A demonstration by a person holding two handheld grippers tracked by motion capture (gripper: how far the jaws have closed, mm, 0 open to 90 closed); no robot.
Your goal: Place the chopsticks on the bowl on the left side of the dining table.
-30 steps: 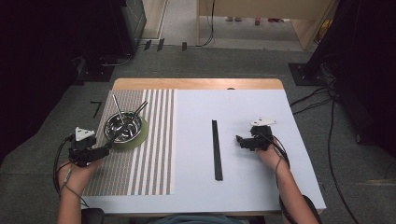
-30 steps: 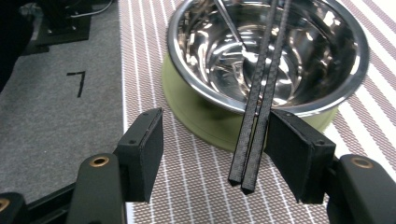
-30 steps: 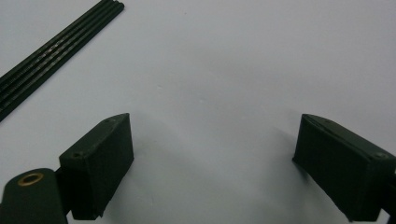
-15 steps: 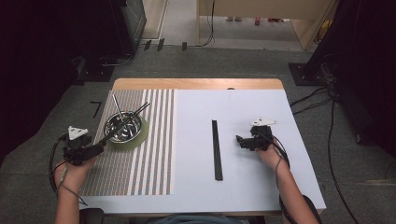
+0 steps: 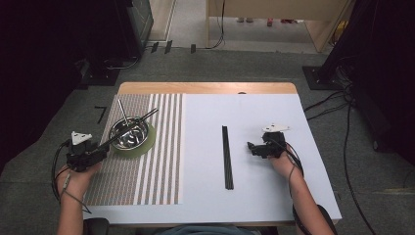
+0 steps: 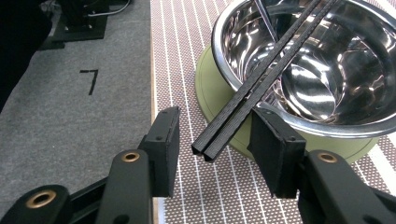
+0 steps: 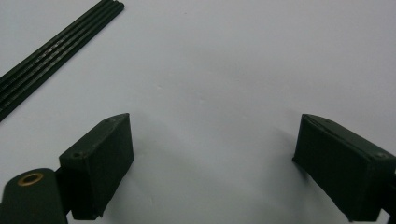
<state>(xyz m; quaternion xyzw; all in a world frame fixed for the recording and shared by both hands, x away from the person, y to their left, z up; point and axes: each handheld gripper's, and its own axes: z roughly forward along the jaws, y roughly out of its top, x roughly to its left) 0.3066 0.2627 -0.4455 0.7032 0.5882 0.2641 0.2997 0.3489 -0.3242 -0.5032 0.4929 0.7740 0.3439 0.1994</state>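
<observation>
While my left gripper (image 6: 212, 154) is closing around the chopsticks (image 6: 261, 79) leaning in the bowl (image 6: 327, 65), not pinching yet, next I clamp and lift.

Left black two-jaw gripper (image 5: 103, 147) held low at the table's left edge, forearm in from below; jaws half apart, have just been closing. Right black two-jaw gripper (image 5: 250, 147) points left, jaws wide apart

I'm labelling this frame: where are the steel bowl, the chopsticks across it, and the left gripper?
steel bowl (image 6: 327, 79), left gripper view, inner wall.
chopsticks (image 6: 261, 79), left gripper view, mid-shaft.
left gripper (image 6: 212, 161), left gripper view, between its fingertips.
</observation>
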